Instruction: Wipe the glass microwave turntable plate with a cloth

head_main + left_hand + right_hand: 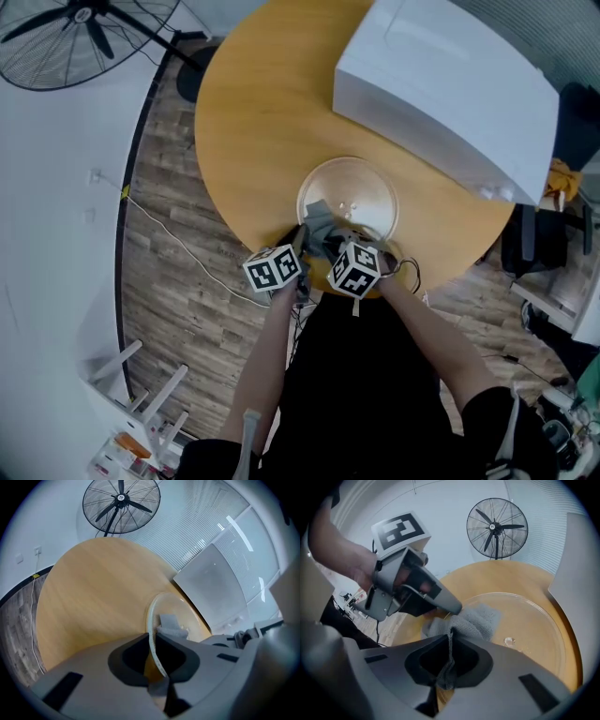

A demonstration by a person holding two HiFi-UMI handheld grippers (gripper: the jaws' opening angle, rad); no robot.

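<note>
Head view shows the glass plate (361,192) near the edge of the surface (253,122), its stiff, probably slippery rim pinched by the left gripper (157,663), while the right gripper (449,660) jaws clamp the limp cloth (474,619).

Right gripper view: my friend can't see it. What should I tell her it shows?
The right gripper pinches a grey cloth that lies on a round glass plate on a wooden table. The left gripper holds the plate's rim; a fan stands behind.
</note>
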